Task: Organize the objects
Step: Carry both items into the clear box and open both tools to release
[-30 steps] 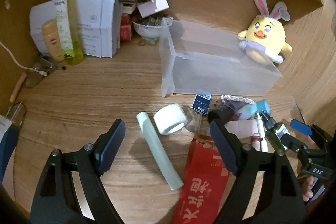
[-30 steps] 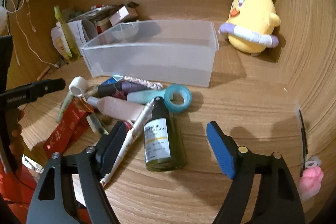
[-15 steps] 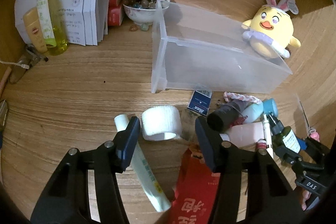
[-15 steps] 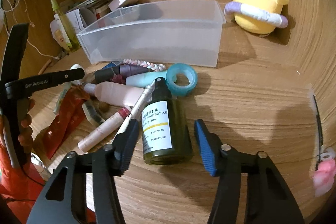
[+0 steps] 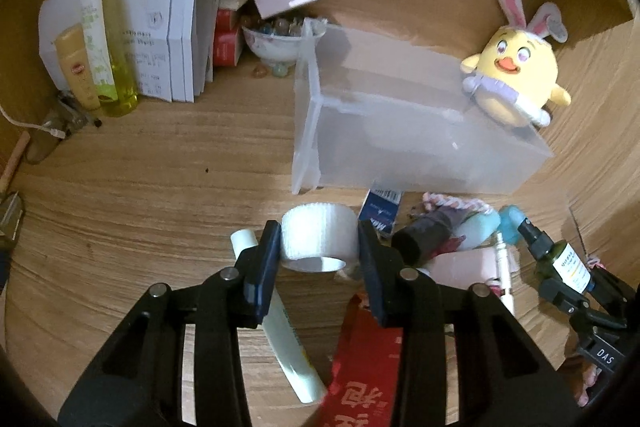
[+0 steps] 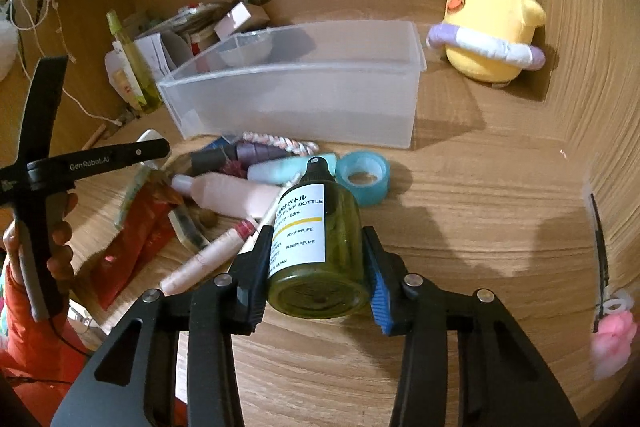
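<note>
Our left tongs [image 5: 318, 247] are closing on the white tape roll [image 5: 318, 241], pads touching it; our right tongs [image 6: 316, 255] are closing around the green pump bottle [image 6: 316, 243] on the tabletop [image 6: 460, 227], clear bin [image 6: 296, 103] at twelve o'clock

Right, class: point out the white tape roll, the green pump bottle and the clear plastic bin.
white tape roll [image 5: 318, 233], left wrist view, outer side.
green pump bottle [image 6: 304, 227], right wrist view, white label.
clear plastic bin [image 6: 304, 99], right wrist view, front wall.
</note>
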Demonstrator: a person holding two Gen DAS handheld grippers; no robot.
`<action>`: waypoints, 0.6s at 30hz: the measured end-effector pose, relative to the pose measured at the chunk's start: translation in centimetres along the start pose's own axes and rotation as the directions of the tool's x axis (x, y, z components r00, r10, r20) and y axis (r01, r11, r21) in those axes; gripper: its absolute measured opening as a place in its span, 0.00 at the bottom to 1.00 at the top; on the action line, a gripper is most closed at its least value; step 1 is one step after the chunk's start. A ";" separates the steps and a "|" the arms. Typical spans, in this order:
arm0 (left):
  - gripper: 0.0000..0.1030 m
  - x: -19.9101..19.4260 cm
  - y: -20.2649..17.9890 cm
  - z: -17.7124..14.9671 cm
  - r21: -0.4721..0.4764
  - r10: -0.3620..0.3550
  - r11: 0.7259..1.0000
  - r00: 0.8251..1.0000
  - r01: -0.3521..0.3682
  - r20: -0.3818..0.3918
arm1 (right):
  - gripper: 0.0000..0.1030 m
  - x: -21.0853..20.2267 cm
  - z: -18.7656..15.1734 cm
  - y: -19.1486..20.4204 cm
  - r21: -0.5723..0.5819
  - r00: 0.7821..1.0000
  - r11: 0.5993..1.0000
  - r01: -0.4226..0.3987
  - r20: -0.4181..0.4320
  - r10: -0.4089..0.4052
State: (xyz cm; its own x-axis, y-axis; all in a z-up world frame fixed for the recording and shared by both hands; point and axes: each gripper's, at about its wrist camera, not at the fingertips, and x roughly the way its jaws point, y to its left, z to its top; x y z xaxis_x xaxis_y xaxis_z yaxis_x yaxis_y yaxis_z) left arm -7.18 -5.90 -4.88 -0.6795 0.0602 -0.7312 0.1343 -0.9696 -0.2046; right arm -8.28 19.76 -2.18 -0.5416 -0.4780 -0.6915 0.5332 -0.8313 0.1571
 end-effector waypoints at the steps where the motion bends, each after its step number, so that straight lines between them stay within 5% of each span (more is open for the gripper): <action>1: 0.37 -0.3 -0.1 0.1 0.001 -0.003 1.000 1.000 0.003 0.009 | 0.37 -0.2 0.1 0.0 -0.002 1.000 1.000 0.000 0.007 0.000; 18: 0.37 -4.5 -1.6 3.6 0.029 -0.022 0.999 0.987 0.017 0.161 | 0.37 -2.2 6.2 0.7 -0.028 0.981 1.000 0.009 0.193 -0.003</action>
State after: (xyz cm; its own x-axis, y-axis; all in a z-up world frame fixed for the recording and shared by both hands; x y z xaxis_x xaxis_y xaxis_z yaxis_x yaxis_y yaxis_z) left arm -6.99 -5.52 1.08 -0.7897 0.0422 -0.6120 0.1017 -0.9748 -0.1984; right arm -10.76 18.51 3.83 -0.6586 -0.5212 -0.5428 0.5465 -0.8271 0.1312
